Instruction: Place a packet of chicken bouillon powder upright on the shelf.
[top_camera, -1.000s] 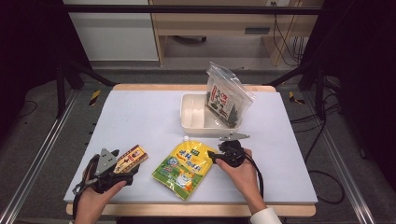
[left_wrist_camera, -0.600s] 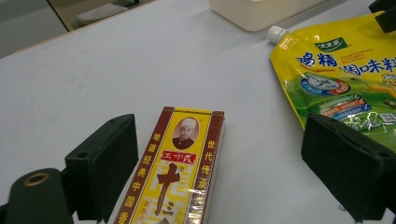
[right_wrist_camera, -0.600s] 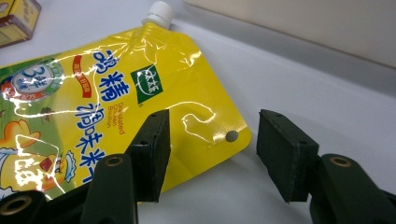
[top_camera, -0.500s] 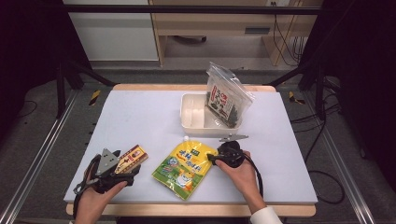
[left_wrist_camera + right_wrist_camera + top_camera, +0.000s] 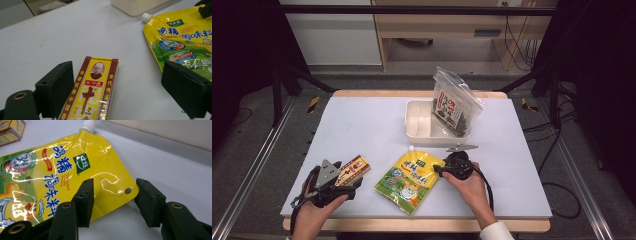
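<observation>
On the white table (image 5: pixel 362 125), near its front edge, the yellow spouted pouch (image 5: pixel 411 180) lies flat, its holed corner between my right tongs (image 5: pixel 113 197), which have just been closing without pinching it, while my left tongs (image 5: pixel 120 90) stand wide around the brown-and-yellow box (image 5: pixel 93 95) at the front left corner.

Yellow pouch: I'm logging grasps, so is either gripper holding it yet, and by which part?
Nothing is held yet. The right gripper has open jaws straddling the yellow pouch at its punched-hole corner, closing in without pressing.
</observation>
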